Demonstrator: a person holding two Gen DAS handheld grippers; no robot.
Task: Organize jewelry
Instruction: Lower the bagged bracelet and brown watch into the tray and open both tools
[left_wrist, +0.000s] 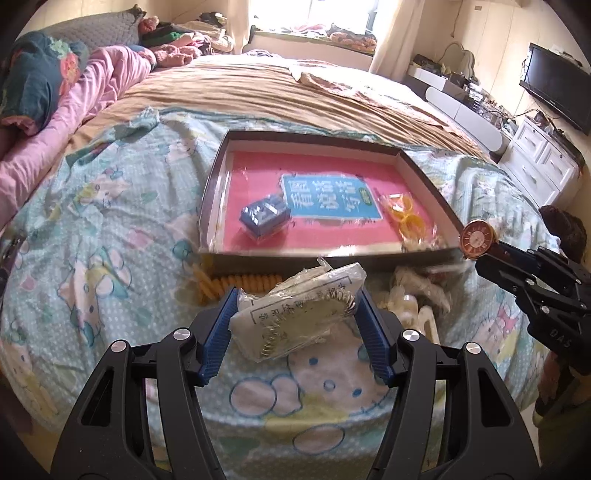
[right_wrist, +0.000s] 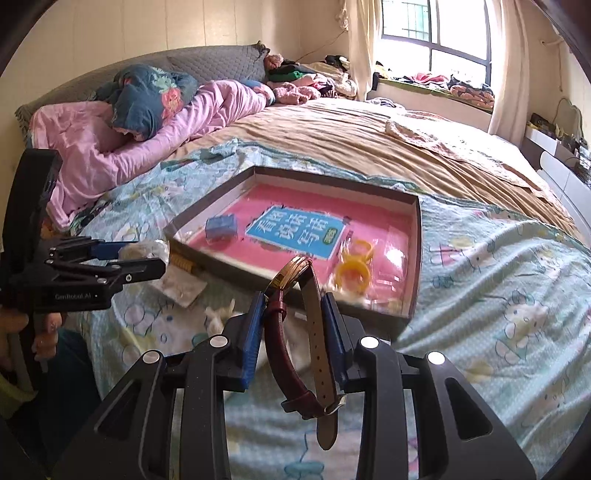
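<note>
- The left gripper (left_wrist: 297, 306) sits at the bottom centre of its own view, its blue pads (left_wrist: 218, 332) clenched on a clear plastic packet (left_wrist: 295, 314) that holds a coiled silver chain; the packet is lifted off the bedspread (left_wrist: 110, 258).
- The right gripper (right_wrist: 293, 314) fills the bottom centre of its own view, clamped tight on a wristwatch (right_wrist: 295, 280) with a gold case and a dark red strap. The strap ends hang down toward the lower edge of the frame.
- In the left view the same watch (left_wrist: 478, 240) shows its round face at the right edge, just beside the near right corner of the tray.
- A shallow dark-rimmed tray (left_wrist: 218, 184) with a pink floor lies on the bedspread in the middle of both views.
- Inside the tray: a small blue box (left_wrist: 264, 218) left of centre, a blue printed card (left_wrist: 328, 199) in the middle, and yellow rings (left_wrist: 406, 214) in a clear bag to the right.
- Below the tray's near rim in the left view lies a row of yellow beads (left_wrist: 236, 282), with pale wrapped items (left_wrist: 413, 291) to its right.
- A hand (right_wrist: 22, 332) grips the left tool's handle at the lower left of the right view.
</note>
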